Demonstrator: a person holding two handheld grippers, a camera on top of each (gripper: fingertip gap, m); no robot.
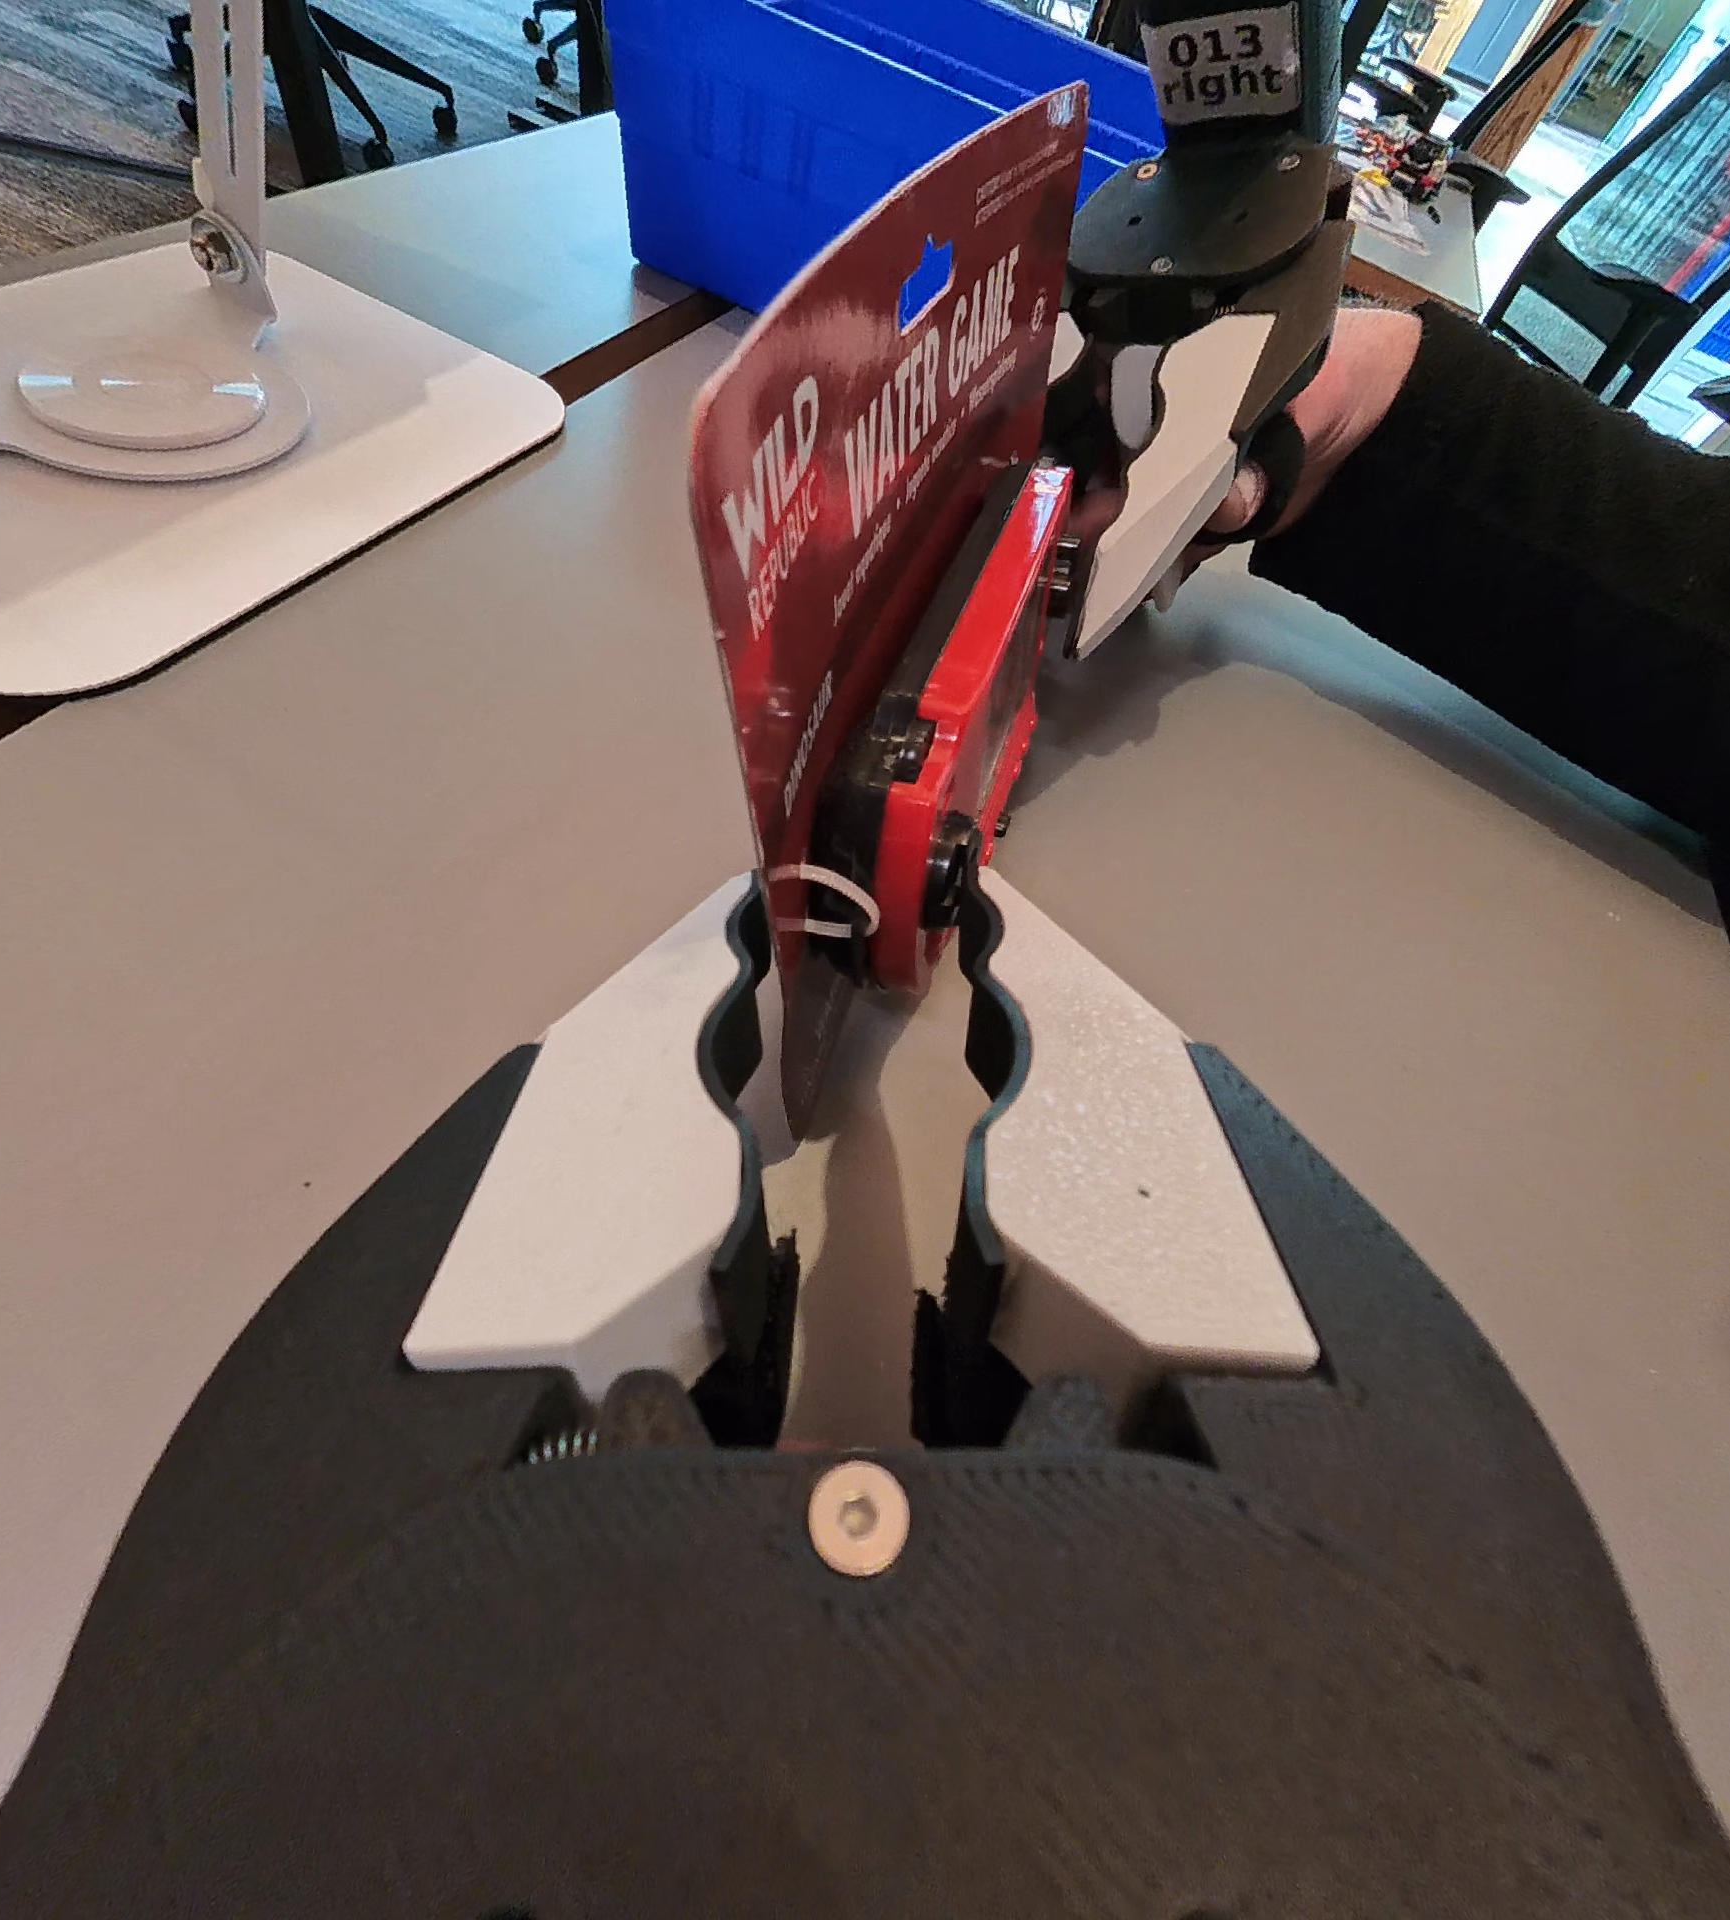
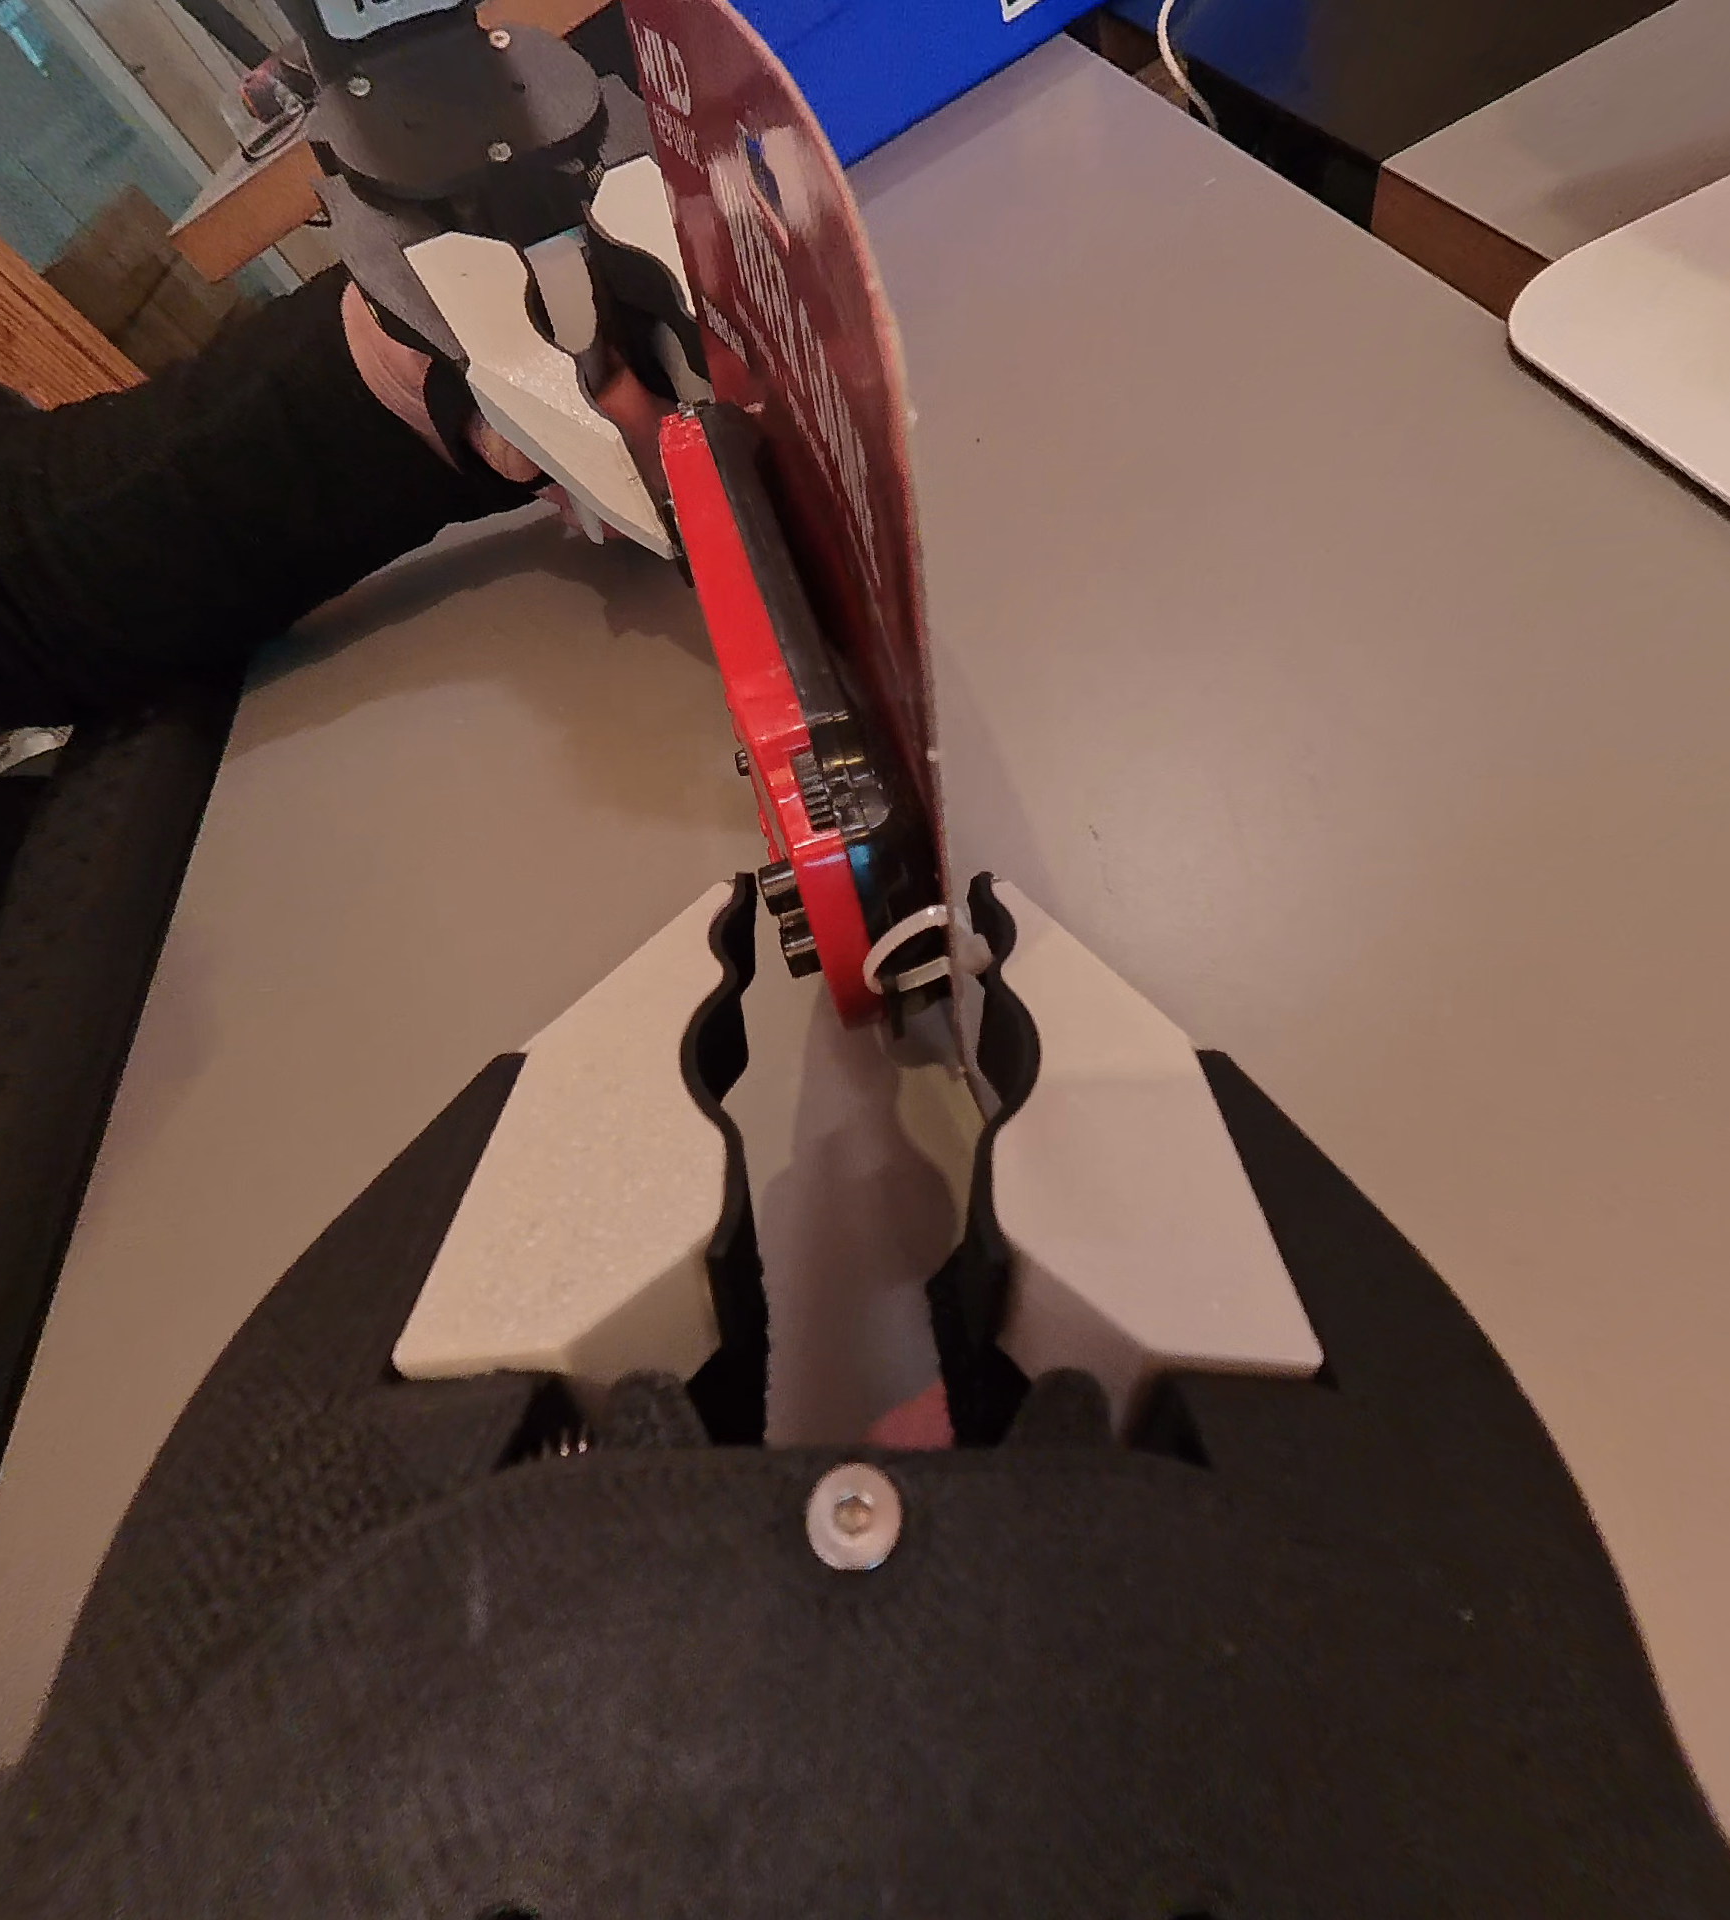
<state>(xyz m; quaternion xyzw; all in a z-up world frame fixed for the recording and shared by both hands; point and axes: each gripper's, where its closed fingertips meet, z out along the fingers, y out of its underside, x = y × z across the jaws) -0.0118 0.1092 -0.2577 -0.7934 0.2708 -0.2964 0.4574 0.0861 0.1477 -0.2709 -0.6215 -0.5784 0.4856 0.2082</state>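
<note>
A red plastic handheld game (image 1: 986,644) is tied by a white zip tie to a dark red printed card (image 1: 892,416) and stands on edge over the grey table (image 1: 321,883). My left gripper (image 1: 866,914) is shut on its near end, one finger on the card and one on a black knob. My right gripper (image 1: 1074,561) grips the far end. In the right wrist view my right gripper (image 2: 861,914) closes on the toy's (image 2: 736,623) end and card (image 2: 819,364), with the left gripper (image 2: 653,488) at the opposite end.
A blue bin (image 1: 840,135) stands behind the toy. A white stand with a flat base (image 1: 165,499) sits to the left and also shows in the right wrist view (image 2: 1692,343). A person's black sleeve (image 1: 1567,582) lies along the table edge. Office chairs stand beyond.
</note>
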